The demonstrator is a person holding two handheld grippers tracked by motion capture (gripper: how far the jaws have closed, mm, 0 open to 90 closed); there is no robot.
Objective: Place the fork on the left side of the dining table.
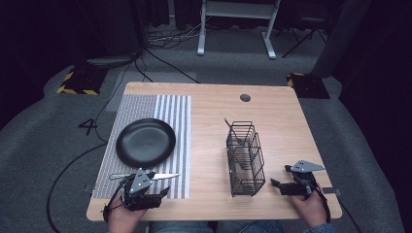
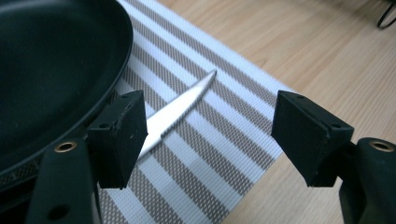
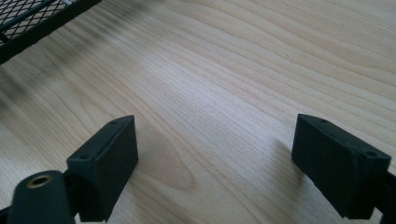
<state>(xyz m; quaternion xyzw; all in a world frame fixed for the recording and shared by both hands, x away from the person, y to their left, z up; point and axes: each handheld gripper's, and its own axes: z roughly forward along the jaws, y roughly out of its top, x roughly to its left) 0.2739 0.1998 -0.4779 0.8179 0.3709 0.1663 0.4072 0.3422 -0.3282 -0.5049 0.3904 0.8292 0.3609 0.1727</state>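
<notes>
On the light wooden desk [image 1: 282, 121], a round black plate [image 1: 145, 142] sits on a grey-and-white striped woven placemat [image 1: 170, 116] at about nine o'clock. A silver table knife [image 1: 145, 175] lies on the mat just beside the plate's six o'clock edge. The left gripper [image 2: 205, 135] hovers over the knife, jaws spread wide and empty. A black wire mesh basket [image 1: 245, 158] stands near centre. At five o'clock, the right gripper [image 3: 215, 158] hangs released above bare wood.
</notes>
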